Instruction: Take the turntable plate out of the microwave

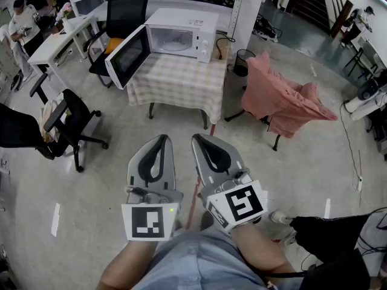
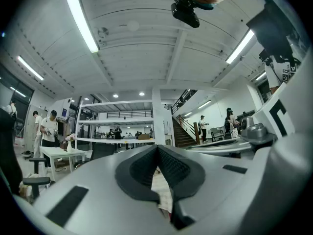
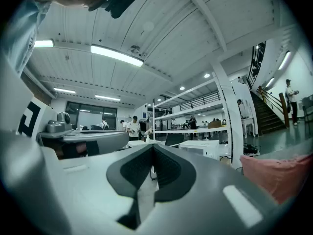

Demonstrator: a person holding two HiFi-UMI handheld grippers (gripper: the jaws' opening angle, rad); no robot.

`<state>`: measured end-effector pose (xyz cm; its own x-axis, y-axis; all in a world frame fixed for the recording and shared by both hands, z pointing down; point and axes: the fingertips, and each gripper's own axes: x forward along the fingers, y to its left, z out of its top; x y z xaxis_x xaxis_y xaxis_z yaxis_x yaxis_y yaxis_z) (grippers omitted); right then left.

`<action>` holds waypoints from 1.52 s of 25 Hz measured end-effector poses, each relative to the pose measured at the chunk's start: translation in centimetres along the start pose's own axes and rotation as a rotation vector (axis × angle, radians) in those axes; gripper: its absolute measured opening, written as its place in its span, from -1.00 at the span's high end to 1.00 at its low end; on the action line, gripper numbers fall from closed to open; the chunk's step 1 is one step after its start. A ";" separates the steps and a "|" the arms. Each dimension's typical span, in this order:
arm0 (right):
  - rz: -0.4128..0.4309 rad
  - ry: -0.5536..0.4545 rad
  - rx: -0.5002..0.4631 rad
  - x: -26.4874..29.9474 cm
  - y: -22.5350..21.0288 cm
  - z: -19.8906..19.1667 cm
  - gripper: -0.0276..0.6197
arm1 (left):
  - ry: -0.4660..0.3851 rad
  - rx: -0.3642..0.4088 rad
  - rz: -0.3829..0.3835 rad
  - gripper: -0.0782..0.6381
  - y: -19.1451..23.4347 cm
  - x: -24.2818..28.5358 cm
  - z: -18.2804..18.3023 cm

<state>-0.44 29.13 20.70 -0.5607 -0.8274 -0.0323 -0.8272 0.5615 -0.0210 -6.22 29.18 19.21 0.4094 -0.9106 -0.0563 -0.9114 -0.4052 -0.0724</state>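
Note:
A white microwave (image 1: 183, 32) stands on a table with a checked cloth (image 1: 179, 82), far ahead of me. Its door (image 1: 127, 57) hangs open to the left. The lit cavity (image 1: 174, 41) shows, but the turntable plate inside is too small to make out. My left gripper (image 1: 162, 139) and right gripper (image 1: 202, 139) are held side by side close to my body, pointing level toward the table, well short of it. In the left gripper view the left gripper (image 2: 157, 149) is shut and empty. The right gripper (image 3: 152, 147) is shut and empty too, with the microwave (image 3: 200, 148) beyond it.
A chair draped in pink cloth (image 1: 279, 99) stands right of the table. Black office chairs stand at the left (image 1: 63, 124) and behind the microwave door (image 1: 124, 16). A white desk (image 1: 59, 40), a bin (image 1: 243, 60) and a white pillar (image 1: 248, 5) lie further back. People stand far off.

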 end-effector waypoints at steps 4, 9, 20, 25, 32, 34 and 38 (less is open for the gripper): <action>0.006 0.000 0.004 -0.2 -0.7 -0.2 0.92 | -0.013 0.001 0.006 0.76 -0.6 0.5 0.0; 0.015 0.006 0.018 -1.3 -1.8 -0.7 0.92 | 0.011 -0.014 0.022 0.76 -2.0 0.8 -0.6; 0.107 -0.009 0.059 -3.1 -4.8 -1.2 0.91 | 0.020 -0.017 0.074 0.76 -5.6 2.6 -1.4; 0.134 0.006 0.077 -2.4 -5.1 -2.2 0.91 | 0.037 -0.014 0.101 0.76 -5.6 2.8 -2.0; 0.120 0.017 0.083 0.8 -6.2 -3.2 0.91 | 0.037 -0.022 0.107 0.76 -2.9 5.1 -3.4; 0.108 0.022 0.083 2.4 -6.5 -3.4 0.91 | 0.040 -0.036 0.099 0.76 -1.6 6.2 -3.9; 0.094 0.034 0.082 6.7 -6.9 -3.9 0.91 | 0.036 -0.039 0.081 0.76 1.9 9.3 -4.4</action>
<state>1.38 19.64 24.53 -0.6376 -0.7703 -0.0044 -0.7661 0.6347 -0.1008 -4.34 19.63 22.93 0.3329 -0.9426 -0.0245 -0.9427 -0.3321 -0.0306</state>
